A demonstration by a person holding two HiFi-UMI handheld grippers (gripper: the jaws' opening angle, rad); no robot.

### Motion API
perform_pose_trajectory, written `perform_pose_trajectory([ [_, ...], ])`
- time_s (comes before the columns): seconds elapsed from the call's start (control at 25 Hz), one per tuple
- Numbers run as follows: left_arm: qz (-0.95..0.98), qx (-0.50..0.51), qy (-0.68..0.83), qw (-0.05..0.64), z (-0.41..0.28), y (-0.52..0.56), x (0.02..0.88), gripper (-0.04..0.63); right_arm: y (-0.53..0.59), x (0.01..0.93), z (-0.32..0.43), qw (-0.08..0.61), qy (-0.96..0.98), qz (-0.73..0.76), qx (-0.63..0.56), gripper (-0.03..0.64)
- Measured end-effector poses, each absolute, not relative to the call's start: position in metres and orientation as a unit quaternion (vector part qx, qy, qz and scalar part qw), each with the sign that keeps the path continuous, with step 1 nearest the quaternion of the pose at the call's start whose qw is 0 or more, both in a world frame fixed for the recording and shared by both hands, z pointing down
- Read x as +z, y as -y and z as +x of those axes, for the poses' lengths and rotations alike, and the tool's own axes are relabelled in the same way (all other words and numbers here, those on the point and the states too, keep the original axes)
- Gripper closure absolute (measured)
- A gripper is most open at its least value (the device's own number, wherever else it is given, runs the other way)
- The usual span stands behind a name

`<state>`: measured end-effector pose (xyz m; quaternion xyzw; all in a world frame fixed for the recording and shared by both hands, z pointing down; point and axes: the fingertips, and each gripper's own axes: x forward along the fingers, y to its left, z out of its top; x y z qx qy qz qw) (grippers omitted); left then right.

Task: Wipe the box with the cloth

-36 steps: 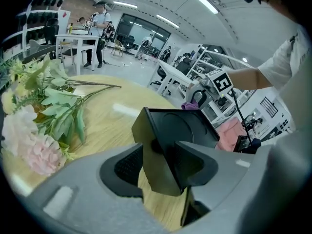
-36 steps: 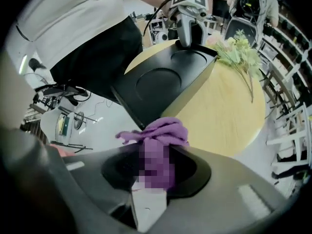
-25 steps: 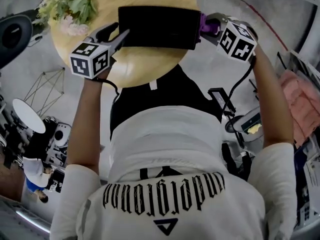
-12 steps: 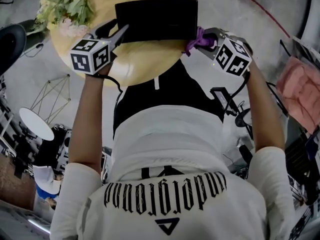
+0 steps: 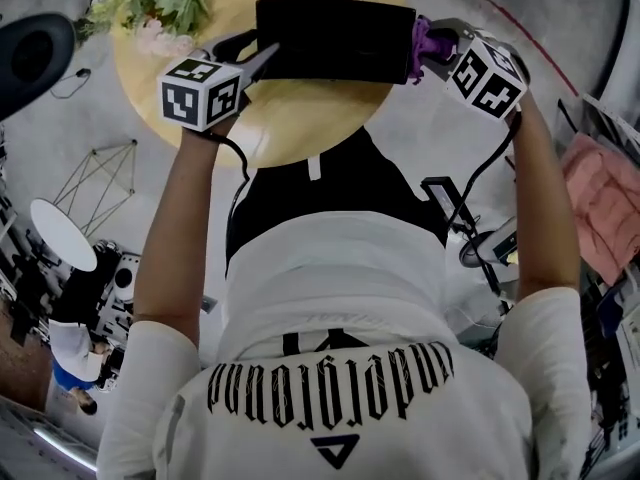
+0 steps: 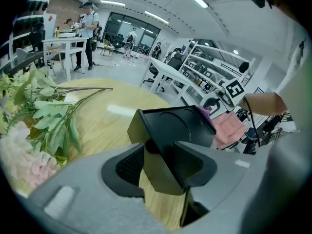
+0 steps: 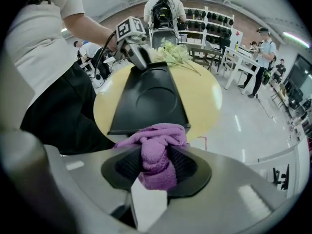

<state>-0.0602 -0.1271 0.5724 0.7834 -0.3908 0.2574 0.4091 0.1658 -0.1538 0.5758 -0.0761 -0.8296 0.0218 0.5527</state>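
Note:
A black box (image 5: 335,40) lies on the round yellow table (image 5: 290,118). My left gripper (image 5: 255,58) is at the box's left end. In the left gripper view the box's corner (image 6: 178,128) sits between the left gripper's (image 6: 163,167) pads; its jaws have just been closing and now press on it. My right gripper (image 5: 425,53) is shut on a bunched purple cloth (image 5: 420,40), which rests against the box's right end. In the right gripper view the cloth (image 7: 156,150) fills the right gripper (image 7: 156,167), with the box (image 7: 148,101) just beyond it.
A bunch of flowers with green leaves (image 5: 160,8) lies on the table's far left, close to the left gripper. The table's near edge is by my body. Around it stand chairs, desks, shelves and other people; a pink cloth (image 5: 610,198) lies at the right.
The right gripper with the cloth rose from below the box's near right corner to its right end. The left gripper stayed at the box's left end.

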Motion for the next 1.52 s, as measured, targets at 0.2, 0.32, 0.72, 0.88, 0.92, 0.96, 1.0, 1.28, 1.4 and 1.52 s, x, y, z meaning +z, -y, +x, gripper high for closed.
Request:
perform_pose_trajectory([
  [0.2, 0.784, 0.254, 0.391, 0.409, -0.06, 0.123, 0.577, 0.393, 0.198, 0.573, 0.158, 0.538, 0.843, 0.008, 0.004, 0.471],
  [0.32, 0.786, 0.255, 0.388, 0.408, -0.053, 0.135, 0.576, 0.393, 0.23, 0.563, 0.163, 0.521, 0.851, 0.067, 0.003, 0.471],
  [0.72, 0.807, 0.228, 0.403, 0.368, -0.072, 0.114, 0.527, 0.385, 0.213, 0.463, 0.154, 0.416, 0.877, 0.239, 0.015, 0.469],
  [0.88, 0.822, 0.203, 0.409, 0.341, -0.083, 0.1, 0.48, 0.385, 0.179, 0.417, 0.134, 0.373, 0.889, 0.266, 0.019, 0.469],
  [0.92, 0.825, 0.195, 0.412, 0.334, -0.088, 0.098, 0.466, 0.385, 0.172, 0.406, 0.128, 0.363, 0.891, 0.27, 0.021, 0.469],
  [0.96, 0.829, 0.186, 0.415, 0.327, -0.092, 0.096, 0.452, 0.385, 0.166, 0.396, 0.122, 0.354, 0.894, 0.274, 0.022, 0.469],
  [1.0, 0.834, 0.175, 0.416, 0.319, -0.095, 0.094, 0.438, 0.385, 0.159, 0.385, 0.117, 0.343, 0.897, 0.278, 0.024, 0.469],
  [1.28, 0.866, 0.116, 0.418, 0.248, -0.117, 0.051, 0.342, 0.407, 0.093, 0.305, 0.097, 0.272, 0.909, 0.313, 0.025, 0.469],
  [1.4, 0.874, 0.096, 0.421, 0.224, -0.136, 0.032, 0.307, 0.413, 0.067, 0.281, 0.082, 0.254, 0.911, 0.324, 0.023, 0.469],
  [1.52, 0.882, 0.078, 0.421, 0.199, -0.154, 0.013, 0.277, 0.436, 0.045, 0.262, 0.066, 0.237, 0.912, 0.333, 0.015, 0.47],
])
